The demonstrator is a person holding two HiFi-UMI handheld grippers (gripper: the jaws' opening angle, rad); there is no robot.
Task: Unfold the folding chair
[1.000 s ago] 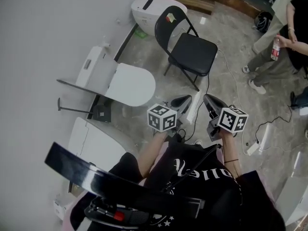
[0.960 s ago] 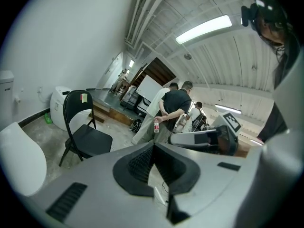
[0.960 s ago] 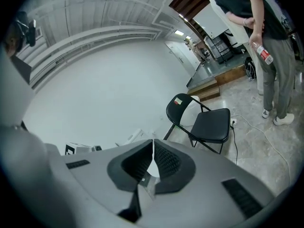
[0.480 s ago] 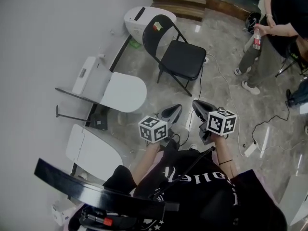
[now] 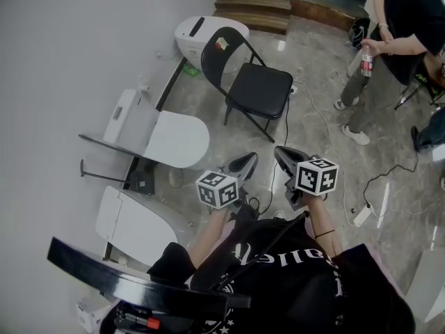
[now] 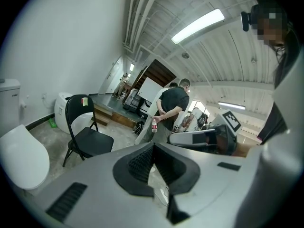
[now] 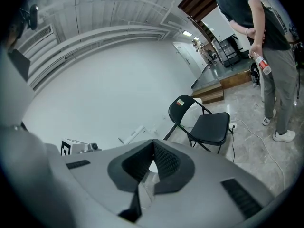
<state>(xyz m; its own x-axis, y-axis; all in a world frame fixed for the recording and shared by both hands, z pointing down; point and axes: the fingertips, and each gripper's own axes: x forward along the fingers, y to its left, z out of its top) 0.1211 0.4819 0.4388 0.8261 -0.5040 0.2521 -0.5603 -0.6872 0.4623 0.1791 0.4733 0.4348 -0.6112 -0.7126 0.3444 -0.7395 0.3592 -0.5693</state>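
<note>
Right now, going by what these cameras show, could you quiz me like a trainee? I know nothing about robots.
1. True or false: the folding chair lies folded flat on the floor.
2. The fingers of the left gripper are: A) wide open, B) shut on nothing, C) shut on a chair leg.
3. What does the bystander hold in one hand?
Key: 1 false, it stands unfolded; 2 B; 3 a bottle.
</note>
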